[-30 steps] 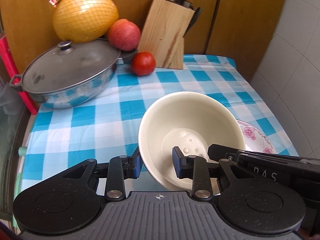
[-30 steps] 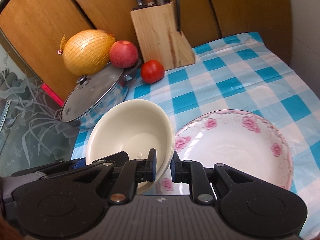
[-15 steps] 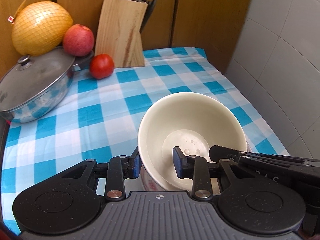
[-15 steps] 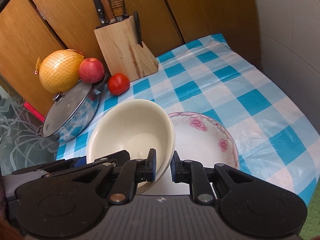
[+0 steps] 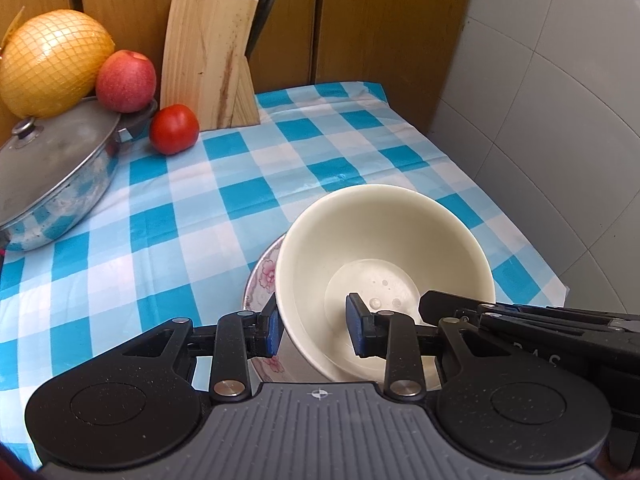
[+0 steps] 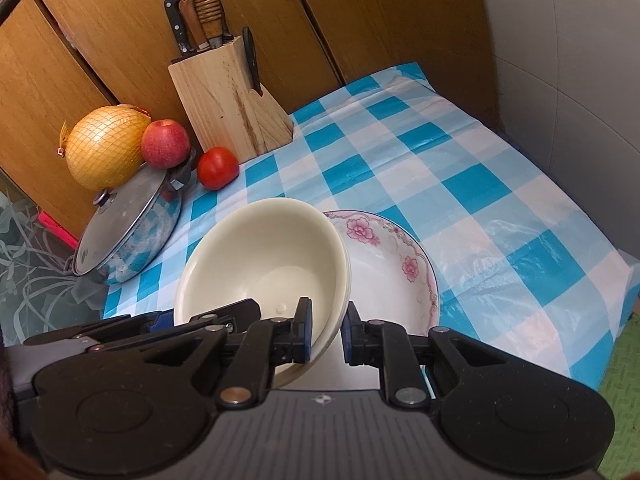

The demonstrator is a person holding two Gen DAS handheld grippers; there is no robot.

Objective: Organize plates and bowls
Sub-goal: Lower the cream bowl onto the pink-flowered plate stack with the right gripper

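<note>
Two grippers, left gripper (image 5: pixel 314 330) and right gripper (image 6: pixel 325 330), each clamped on the cream bowl's (image 6: pixel 264 264) rim, have carried it over the floral plate (image 6: pixel 394 276), where stacking can follow.

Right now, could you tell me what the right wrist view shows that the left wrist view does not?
Only the right wrist view shows the inside of the floral plate, frosted glass at far left, green matting at lower right, and the right gripper straddling the cream bowl's rim.

Only the left wrist view shows the left gripper straddling the rim's opposite side and water drops in the bowl.

Both share the bowl, plate, checked cloth, pot, pomelo, apple, tomato and knife block.
</note>
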